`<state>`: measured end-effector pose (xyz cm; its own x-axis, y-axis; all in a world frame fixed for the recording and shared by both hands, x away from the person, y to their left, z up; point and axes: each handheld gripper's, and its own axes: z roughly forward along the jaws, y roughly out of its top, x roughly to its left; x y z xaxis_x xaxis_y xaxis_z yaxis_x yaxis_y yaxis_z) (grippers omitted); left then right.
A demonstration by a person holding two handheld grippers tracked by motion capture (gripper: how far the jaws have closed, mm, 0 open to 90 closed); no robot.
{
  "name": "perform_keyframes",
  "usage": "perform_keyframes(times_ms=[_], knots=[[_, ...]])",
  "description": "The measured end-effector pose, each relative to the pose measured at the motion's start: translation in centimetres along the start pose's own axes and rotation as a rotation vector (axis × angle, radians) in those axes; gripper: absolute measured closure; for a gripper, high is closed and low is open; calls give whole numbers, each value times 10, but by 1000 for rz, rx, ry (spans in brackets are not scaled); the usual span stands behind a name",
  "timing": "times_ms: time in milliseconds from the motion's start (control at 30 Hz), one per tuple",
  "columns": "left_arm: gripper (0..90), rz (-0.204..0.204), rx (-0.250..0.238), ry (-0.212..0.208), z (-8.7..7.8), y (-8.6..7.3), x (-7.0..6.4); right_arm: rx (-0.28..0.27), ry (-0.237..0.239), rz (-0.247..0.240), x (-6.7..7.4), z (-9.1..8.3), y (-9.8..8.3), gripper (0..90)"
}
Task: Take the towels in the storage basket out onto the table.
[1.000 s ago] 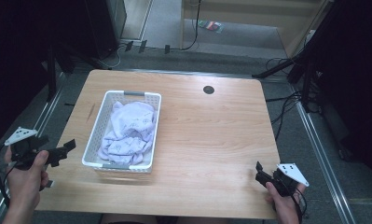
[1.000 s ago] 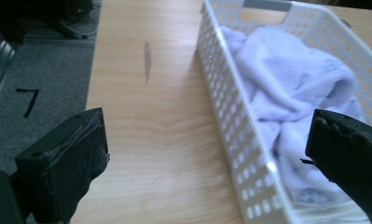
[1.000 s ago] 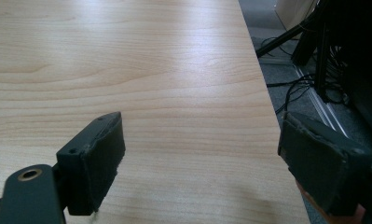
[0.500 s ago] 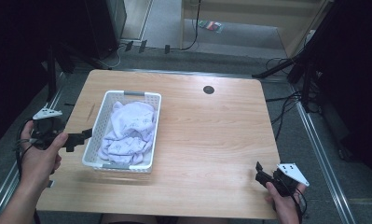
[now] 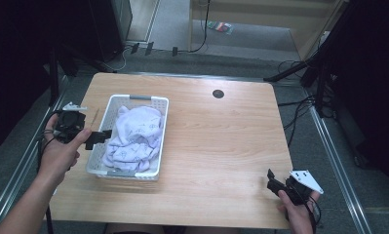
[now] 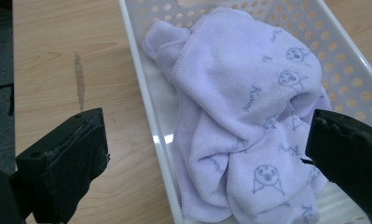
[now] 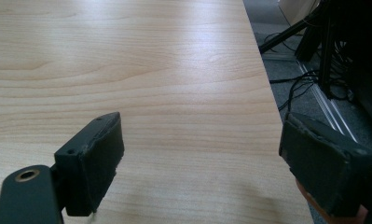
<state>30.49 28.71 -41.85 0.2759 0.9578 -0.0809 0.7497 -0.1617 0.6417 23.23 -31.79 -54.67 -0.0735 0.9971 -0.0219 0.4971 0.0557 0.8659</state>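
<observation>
Nearest, the right hand-held gripper (image 5: 276, 181) rests low at the near right corner of the tabletop (image 5: 221, 141), its jaws spread wide over bare wood with nothing between them; it looks parked out of the way, well apart from the work. Farther in on the left side, the left hand-held gripper (image 5: 98, 137) hovers at the near left rim of the white perforated basket (image 5: 142, 100), jaws released and straddling that rim, one outside over the wood and one over the cloth. A crumpled lilac towel (image 6: 239, 116) printed with small cartoon faces lies inside the basket. That wide stance suggests a reach for the towel. Beyond, a round cable hole (image 5: 218, 93) marks the far edge.
</observation>
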Motion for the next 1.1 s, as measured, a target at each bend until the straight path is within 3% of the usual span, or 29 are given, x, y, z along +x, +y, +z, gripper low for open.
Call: perform_keyframes(times_ms=[200, 600, 733, 933, 1100], knots=[[0, 2, 40, -31, 13, 9, -9, 1, -1, 0, 0, 0, 0, 141], [0, 29, 87, -40, 39, 19, -32, 1, -3, 4, -1, 0, 0, 131], [0, 47, 123, -61, 50, 20, -41, 3, -7, 6, -1, 0, 0, 131], [0, 44, 175, -64, 71, 22, -49, 5, -4, 0, 0, 0, 0, 131], [0, 25, 234, -97, 89, 21, -56, 5, 0, 1, -1, 0, 0, 131]])
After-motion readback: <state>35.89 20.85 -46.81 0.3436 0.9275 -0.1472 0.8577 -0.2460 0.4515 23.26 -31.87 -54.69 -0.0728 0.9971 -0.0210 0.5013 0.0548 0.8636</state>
